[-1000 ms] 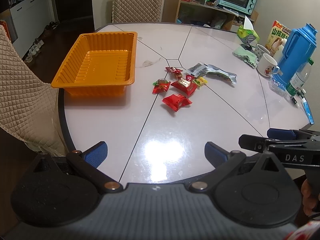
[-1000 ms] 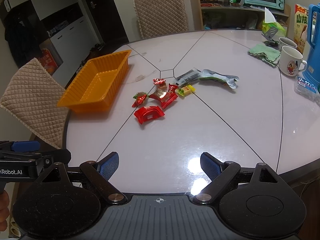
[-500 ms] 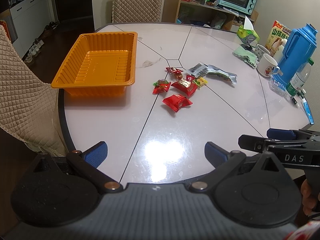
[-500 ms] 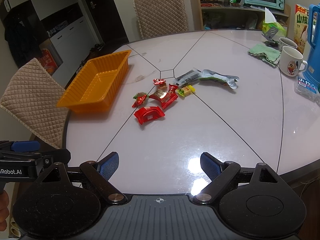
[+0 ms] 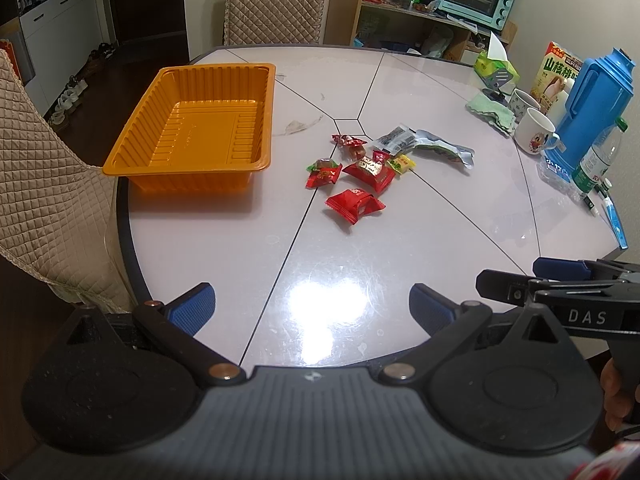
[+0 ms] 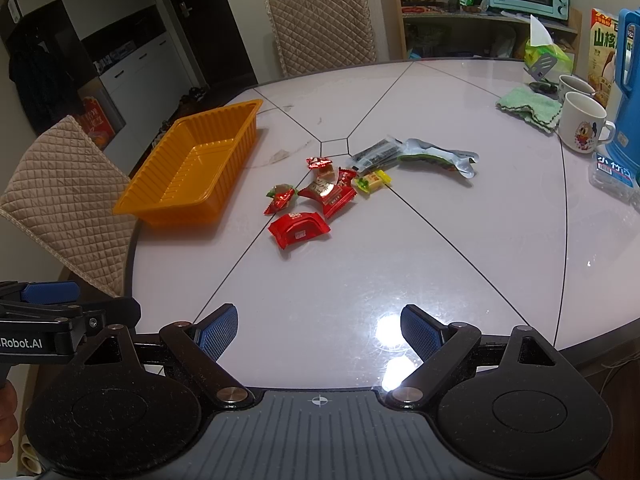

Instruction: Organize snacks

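Observation:
An empty orange tray (image 5: 192,128) (image 6: 192,168) stands at the table's left. Several wrapped snacks lie in a loose cluster at the middle: a red packet (image 5: 354,205) (image 6: 299,228) nearest me, another red packet (image 5: 370,170) (image 6: 328,194), small red candies (image 5: 323,172), a yellow candy (image 5: 401,163), a dark packet (image 5: 396,138) and a silver-green pouch (image 5: 444,151) (image 6: 438,158). My left gripper (image 5: 312,304) and my right gripper (image 6: 318,328) are both open and empty, hovering over the table's near edge, well short of the snacks.
At the right stand white mugs (image 5: 534,136), a green cloth (image 5: 492,110), a blue thermos (image 5: 594,100), a water bottle (image 5: 598,160), a tissue pack and a carton. Quilted chairs stand at left (image 5: 44,180) and at the back (image 5: 274,0).

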A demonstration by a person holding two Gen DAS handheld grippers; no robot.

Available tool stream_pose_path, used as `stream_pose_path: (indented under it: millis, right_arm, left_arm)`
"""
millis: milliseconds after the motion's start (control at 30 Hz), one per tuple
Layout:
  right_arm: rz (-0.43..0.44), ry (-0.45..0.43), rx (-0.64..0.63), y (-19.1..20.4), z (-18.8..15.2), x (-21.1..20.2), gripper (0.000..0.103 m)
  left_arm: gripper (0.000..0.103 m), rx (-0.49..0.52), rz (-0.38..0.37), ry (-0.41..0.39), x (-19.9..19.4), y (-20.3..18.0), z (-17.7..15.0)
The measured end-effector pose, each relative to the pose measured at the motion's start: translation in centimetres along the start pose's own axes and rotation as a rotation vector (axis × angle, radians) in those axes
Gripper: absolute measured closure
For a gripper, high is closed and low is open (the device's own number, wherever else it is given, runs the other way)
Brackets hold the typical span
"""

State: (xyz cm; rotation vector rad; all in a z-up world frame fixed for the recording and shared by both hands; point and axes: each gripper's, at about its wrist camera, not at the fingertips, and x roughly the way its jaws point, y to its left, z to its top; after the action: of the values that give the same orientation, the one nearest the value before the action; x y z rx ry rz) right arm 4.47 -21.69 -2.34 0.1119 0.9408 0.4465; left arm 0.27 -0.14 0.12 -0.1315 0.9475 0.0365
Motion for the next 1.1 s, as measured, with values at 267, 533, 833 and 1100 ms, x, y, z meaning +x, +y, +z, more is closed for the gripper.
stream_pose_path:
  millis: [267,533,833,1100]
  right_arm:
    - [0.000,0.000,0.000,0.0,0.0,0.1,0.015]
    - [0.000,0.001,0.001,0.0,0.0,0.1,0.015]
    - [-0.001,0.001,0.001,0.0,0.1,0.2,0.015]
    - [0.000,0.006,0.008,-0.5,0.1,0.7,0.015]
  left_arm:
    - [0.000,0.000,-0.001,0.000,0.1,0.0,0.1]
    - [0.000,-0.001,-0.002,0.002,0.1,0.0,0.1]
    - [0.000,0.004,-0.008,0.007,0.5,-0.1,0.2]
    - [0.000,0.007,-0.010,0.020,1.0,0.0,0.6]
